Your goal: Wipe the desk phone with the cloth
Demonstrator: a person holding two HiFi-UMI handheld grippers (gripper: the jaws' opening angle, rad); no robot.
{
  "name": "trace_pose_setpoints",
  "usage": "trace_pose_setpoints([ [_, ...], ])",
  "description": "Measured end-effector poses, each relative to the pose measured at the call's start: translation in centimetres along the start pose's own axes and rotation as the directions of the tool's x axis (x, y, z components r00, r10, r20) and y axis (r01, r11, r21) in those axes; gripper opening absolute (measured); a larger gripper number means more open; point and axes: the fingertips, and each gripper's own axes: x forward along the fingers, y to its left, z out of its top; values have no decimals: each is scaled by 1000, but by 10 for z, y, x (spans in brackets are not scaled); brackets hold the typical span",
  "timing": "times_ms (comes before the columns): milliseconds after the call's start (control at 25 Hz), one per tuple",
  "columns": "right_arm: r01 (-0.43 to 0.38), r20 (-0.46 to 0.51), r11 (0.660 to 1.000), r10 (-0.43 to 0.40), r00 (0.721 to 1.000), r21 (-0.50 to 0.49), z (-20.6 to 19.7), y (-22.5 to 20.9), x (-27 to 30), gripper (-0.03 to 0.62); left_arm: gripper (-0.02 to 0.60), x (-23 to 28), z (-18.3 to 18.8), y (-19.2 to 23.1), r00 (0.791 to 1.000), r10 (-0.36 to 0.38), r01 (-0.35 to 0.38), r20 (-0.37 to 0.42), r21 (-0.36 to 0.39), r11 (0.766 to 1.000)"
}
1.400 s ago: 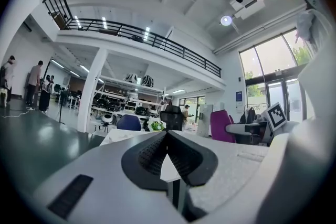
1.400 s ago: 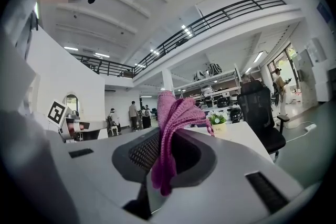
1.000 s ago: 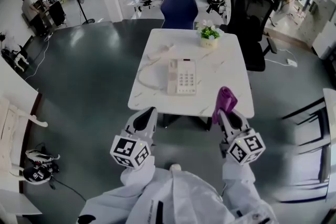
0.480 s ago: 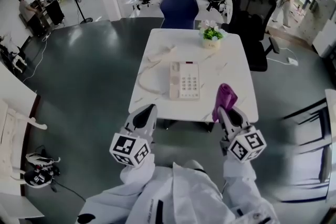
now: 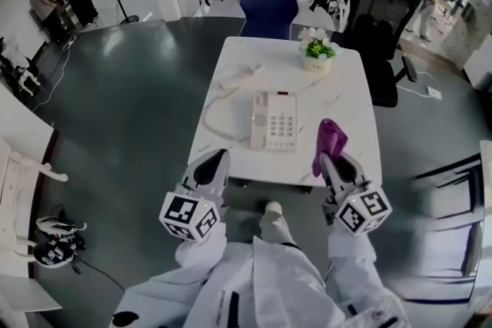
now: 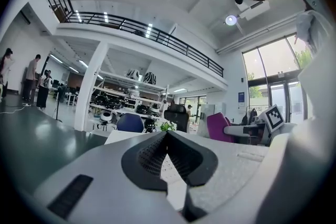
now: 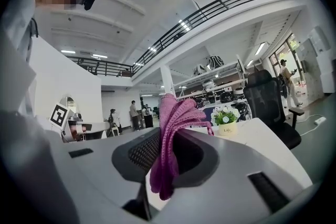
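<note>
1. We have the right gripper (image 5: 332, 164) pinching the purple cloth (image 5: 330, 140). A folded bunch stands up out of the jaws, and in the right gripper view a tail hangs down below them.
2. Over on the left, the left gripper (image 5: 211, 167) has its jaws pressed together with nothing between them. It hovers by the near edge of the white table (image 5: 350, 92).
3. The desk phone (image 5: 274, 120) lies flat in the middle of the table, keypad up. It is to the far left of the cloth and clearly apart from it.
4. Its handset (image 5: 236, 77) seems to lie off the base, further away and to the left, with the cord (image 5: 211, 119) looping round on the tabletop.
5. We'd call the task barely begun. The cloth is in hand, but nothing touches the phone yet, so carrying it over and all the wiping are left.
6. For writing, the flower pot (image 7: 227, 130) at the far right of the table reads "Life" in the right gripper view, and the line beneath is too small to read.
7. The phone's keys are too small to read from the head view.
</note>
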Motion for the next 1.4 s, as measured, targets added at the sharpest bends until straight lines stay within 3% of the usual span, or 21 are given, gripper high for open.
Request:
trace_pose_setpoints([
  [920, -60, -113, 998, 57, 992, -17, 0, -97, 124, 43, -3, 124, -9, 45, 996, 56, -60, -65, -51, 997],
  [1400, -66, -195, 997, 59, 979, -31, -26, -129, 169, 43, -2, 147, -45, 62, 986, 92, -108, -136, -114, 988],
])
